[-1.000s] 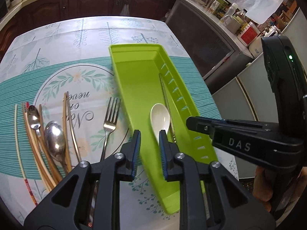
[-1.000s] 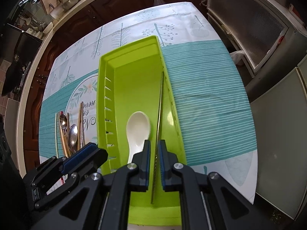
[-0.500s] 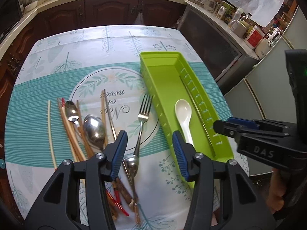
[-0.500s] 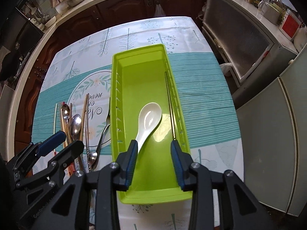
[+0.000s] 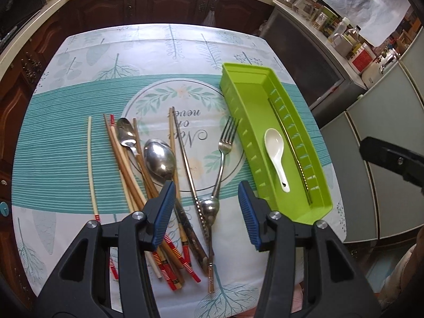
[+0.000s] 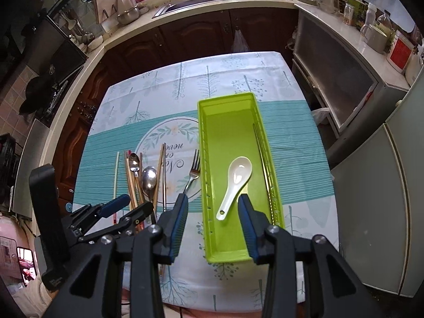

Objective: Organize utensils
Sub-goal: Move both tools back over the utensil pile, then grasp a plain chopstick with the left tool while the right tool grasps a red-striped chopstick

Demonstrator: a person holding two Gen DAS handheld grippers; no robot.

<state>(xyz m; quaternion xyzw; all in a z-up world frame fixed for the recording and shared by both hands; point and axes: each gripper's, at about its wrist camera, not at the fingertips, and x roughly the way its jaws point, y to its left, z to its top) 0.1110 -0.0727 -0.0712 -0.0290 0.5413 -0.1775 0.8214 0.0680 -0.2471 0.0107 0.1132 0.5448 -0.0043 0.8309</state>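
white spoon [image 6: 235,182], green tray [image 6: 228,100], open claw [image 6: 212,220]

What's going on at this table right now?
Utensils are being sorted into the green tray. A white soup spoon and one metal chopstick already lie in it. The fork, two metal spoons and the wooden chopsticks remain on the tablecloth. The left gripper and right gripper both hover open, holding nothing.

In the left wrist view the left gripper [image 5: 206,213] hides the lower ends of the wooden chopsticks [image 5: 124,159] and the large spoon [image 5: 159,158] handle — the right gripper [image 5: 392,159] (only one dark finger) is cut by the frame's edge.
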